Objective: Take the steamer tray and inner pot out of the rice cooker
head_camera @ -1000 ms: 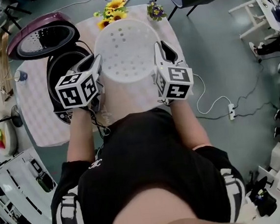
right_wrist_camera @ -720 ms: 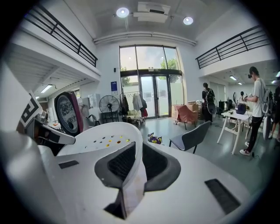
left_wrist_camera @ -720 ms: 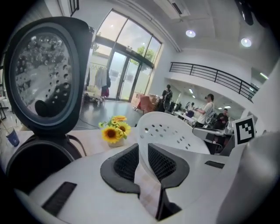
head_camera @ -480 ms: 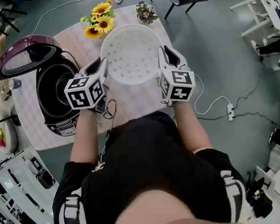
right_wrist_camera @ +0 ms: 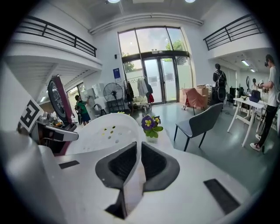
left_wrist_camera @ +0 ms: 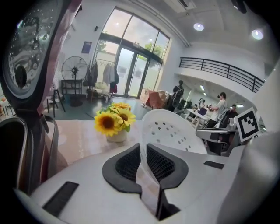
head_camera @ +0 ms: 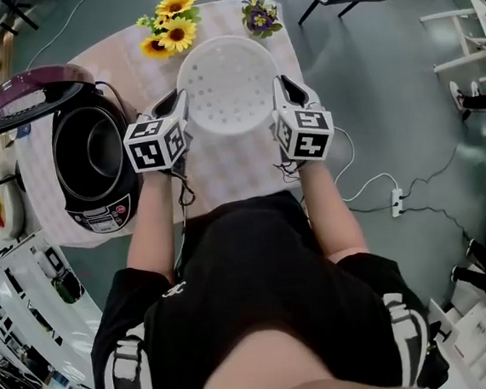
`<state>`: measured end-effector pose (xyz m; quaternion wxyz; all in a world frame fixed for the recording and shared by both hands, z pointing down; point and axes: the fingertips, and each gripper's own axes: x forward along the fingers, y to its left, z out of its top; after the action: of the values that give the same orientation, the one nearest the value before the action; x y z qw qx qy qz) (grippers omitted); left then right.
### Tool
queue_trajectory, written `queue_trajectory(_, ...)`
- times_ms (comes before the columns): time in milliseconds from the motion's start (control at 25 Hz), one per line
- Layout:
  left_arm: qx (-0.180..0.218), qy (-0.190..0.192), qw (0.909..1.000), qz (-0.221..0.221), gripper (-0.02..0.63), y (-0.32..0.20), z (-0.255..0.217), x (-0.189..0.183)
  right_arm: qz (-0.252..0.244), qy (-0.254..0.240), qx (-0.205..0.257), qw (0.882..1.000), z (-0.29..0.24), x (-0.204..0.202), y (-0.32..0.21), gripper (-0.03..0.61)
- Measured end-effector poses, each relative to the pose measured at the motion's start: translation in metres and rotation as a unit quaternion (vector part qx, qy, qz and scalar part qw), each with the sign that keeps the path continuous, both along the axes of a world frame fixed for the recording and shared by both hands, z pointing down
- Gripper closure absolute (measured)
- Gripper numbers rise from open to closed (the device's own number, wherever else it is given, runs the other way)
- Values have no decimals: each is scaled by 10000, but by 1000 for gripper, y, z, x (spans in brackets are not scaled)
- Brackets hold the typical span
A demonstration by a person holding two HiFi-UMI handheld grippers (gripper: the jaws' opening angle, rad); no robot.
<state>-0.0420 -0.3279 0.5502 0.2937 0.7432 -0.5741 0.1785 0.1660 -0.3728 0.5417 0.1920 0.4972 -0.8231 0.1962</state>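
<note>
The white perforated steamer tray (head_camera: 225,84) is out of the cooker and sits over the far half of the tabletop (head_camera: 223,170), toward its right edge, held between your two grippers. Whether its base touches the cloth cannot be told. Your left gripper (head_camera: 180,106) pinches the tray's left rim and your right gripper (head_camera: 279,92) pinches the right rim. In the left gripper view the dark pads (left_wrist_camera: 127,164) press on the thin white wall from both sides, and the right gripper view shows the same hold on the opposite edge (right_wrist_camera: 138,151). Both pairs of jaws have just closed a little tighter on that rim. The inner pot (head_camera: 93,148) is still seated in the rice cooker (head_camera: 98,213), which stands at the left edge of the tabletop, well apart from the tray, with its maroon lid (head_camera: 16,98) swung open toward the far left corner. A bunch of sunflowers (head_camera: 169,30) stands at the far edge just beyond the tray, and a small pot of purple flowers (head_camera: 260,15) sits at the far right corner. On the floor to your right, a white cable runs to a power strip (head_camera: 396,200).
</note>
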Motion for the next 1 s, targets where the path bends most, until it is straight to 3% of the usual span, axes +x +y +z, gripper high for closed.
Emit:
queue_trajectory(480,-178,257,9994,-163,588,-36,56,13,330,-523,-1082,9922,80,16,-33,552)
queue_trajectory(1000,-616,82,9974,-375,591,-48,112,5,380,-346,-1402,9888,121,14,-43,554)
